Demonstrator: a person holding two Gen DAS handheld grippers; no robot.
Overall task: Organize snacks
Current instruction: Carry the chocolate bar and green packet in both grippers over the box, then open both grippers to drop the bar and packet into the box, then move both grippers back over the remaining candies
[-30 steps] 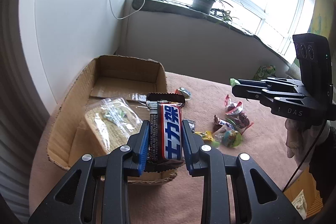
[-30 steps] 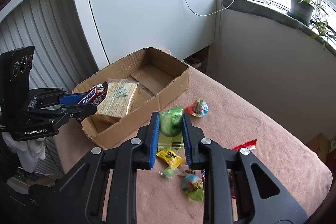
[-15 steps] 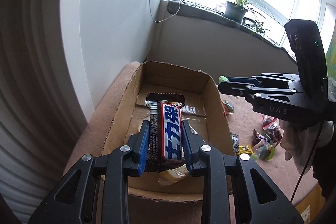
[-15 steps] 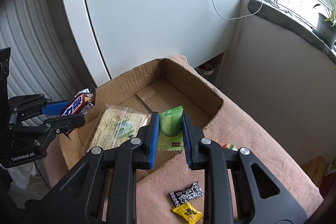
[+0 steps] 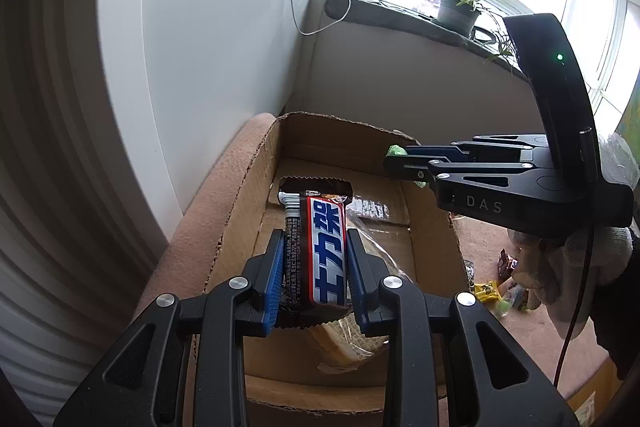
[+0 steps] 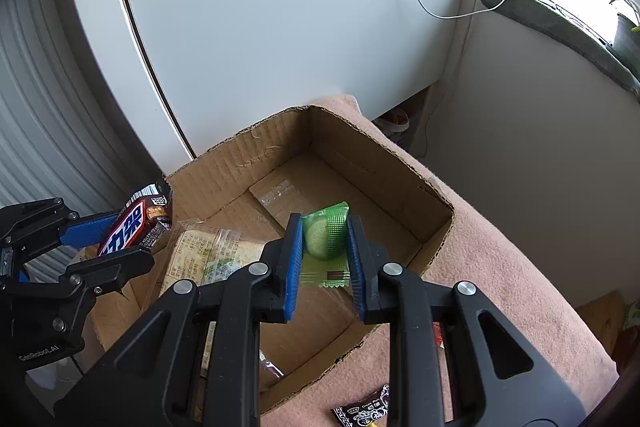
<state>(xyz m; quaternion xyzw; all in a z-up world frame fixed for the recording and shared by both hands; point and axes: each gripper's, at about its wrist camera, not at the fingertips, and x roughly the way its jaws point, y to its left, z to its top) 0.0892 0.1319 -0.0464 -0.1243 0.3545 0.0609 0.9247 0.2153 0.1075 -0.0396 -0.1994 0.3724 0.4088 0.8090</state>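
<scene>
My left gripper (image 5: 315, 275) is shut on a brown, red and blue chocolate bar (image 5: 320, 251) and holds it above the near end of an open cardboard box (image 5: 248, 195). It also shows in the right wrist view (image 6: 100, 243) with the bar (image 6: 138, 223). My right gripper (image 6: 323, 259) is shut on a green wrapped candy (image 6: 325, 235) and holds it over the middle of the box (image 6: 380, 167). It also shows in the left wrist view (image 5: 396, 163). A clear bag of crackers (image 6: 208, 255) lies inside the box.
The box sits on a pink-brown cloth surface (image 6: 500, 267) beside a white wall panel (image 6: 280, 27). Loose candies lie on the cloth right of the box (image 5: 492, 291), and a black wrapped one (image 6: 362, 413) near its corner. A window sill with a potted plant (image 5: 460, 11) is behind.
Both grippers have moved from the candy pile over to the box, each carrying its snack. The right gripper now hangs over the box's middle, the left over its near end.
</scene>
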